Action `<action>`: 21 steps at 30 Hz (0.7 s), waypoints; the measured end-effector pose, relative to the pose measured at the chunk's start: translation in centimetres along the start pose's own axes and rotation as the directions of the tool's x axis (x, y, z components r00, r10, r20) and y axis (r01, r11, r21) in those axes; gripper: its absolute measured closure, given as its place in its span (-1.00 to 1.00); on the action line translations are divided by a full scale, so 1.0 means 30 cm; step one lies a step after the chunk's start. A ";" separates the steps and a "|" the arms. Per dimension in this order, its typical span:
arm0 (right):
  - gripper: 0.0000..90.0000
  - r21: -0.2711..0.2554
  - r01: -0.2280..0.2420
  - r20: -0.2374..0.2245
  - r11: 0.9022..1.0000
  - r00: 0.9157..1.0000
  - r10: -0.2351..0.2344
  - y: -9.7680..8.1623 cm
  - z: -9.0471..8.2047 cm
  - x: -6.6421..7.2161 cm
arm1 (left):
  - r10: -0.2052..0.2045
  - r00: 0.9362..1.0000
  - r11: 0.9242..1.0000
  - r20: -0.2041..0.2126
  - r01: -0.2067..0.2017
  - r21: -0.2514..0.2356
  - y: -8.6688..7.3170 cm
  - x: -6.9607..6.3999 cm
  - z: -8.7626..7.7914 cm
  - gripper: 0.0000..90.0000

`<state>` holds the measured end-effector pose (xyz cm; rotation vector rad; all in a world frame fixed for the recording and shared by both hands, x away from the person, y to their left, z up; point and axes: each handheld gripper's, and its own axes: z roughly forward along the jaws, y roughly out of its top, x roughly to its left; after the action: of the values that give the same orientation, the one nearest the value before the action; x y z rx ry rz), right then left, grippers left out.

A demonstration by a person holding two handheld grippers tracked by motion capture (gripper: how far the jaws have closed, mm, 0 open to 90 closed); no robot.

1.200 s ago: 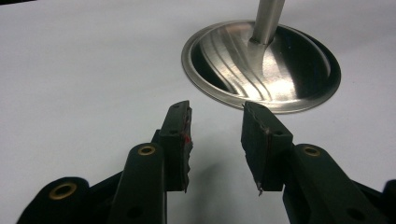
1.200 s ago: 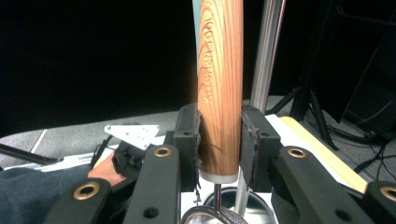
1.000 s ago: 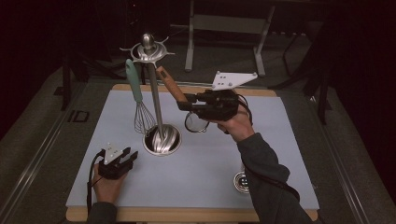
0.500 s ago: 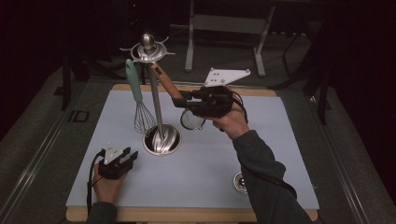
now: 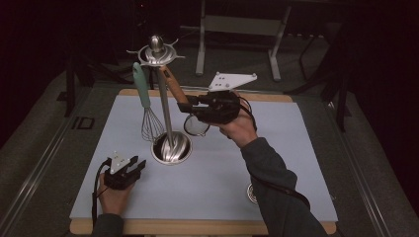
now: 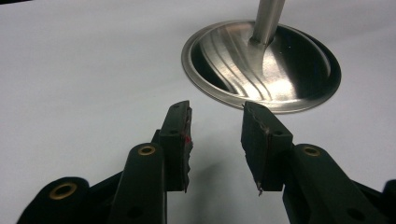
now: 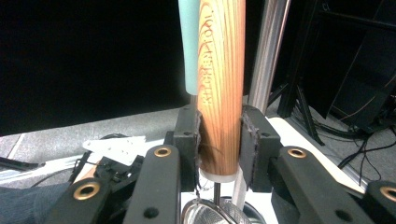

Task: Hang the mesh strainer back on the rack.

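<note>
A steel utensil stand (image 5: 165,106) rises from its round base (image 5: 171,147) (image 6: 261,65) on the pale mat. A whisk with a teal handle (image 5: 142,96) (image 7: 189,46) hangs from the stand's top ring (image 5: 157,52). My right gripper (image 5: 195,106) (image 7: 219,135) is shut on the wooden handle (image 5: 175,88) (image 7: 220,84) of a small mesh strainer (image 5: 196,126). It holds the strainer tilted, with the handle's top just under the ring. Whether it hangs on a hook I cannot tell. My left gripper (image 5: 131,168) (image 6: 215,116) rests open on the mat, just short of the base.
The pale mat (image 5: 276,148) covers a wooden table. A small round metal piece (image 5: 253,193) lies on the mat by the right forearm. Dark frames and stand legs (image 5: 237,44) fill the floor behind the table.
The right gripper with the strainer has shifted slightly left, toward the stand's pole. The left gripper has stayed put.
</note>
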<state>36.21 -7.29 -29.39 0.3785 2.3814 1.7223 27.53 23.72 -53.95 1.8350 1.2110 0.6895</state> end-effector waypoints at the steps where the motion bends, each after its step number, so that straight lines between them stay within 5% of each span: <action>1: 0.57 0.001 0.002 0.004 1.000 1.000 -0.002 0.000 0.005 -0.001 | 0.000 1.000 1.000 0.000 0.000 0.000 0.000 0.000 0.000 0.40; 21: 0.55 0.042 0.011 0.067 0.999 0.998 -0.014 0.003 0.091 0.012 | -0.006 1.000 1.000 0.002 0.006 -0.003 0.000 0.000 0.000 0.40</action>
<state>36.67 -4.68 -30.16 0.4195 2.3705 1.6299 27.54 23.73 -53.96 1.8279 1.2135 0.6860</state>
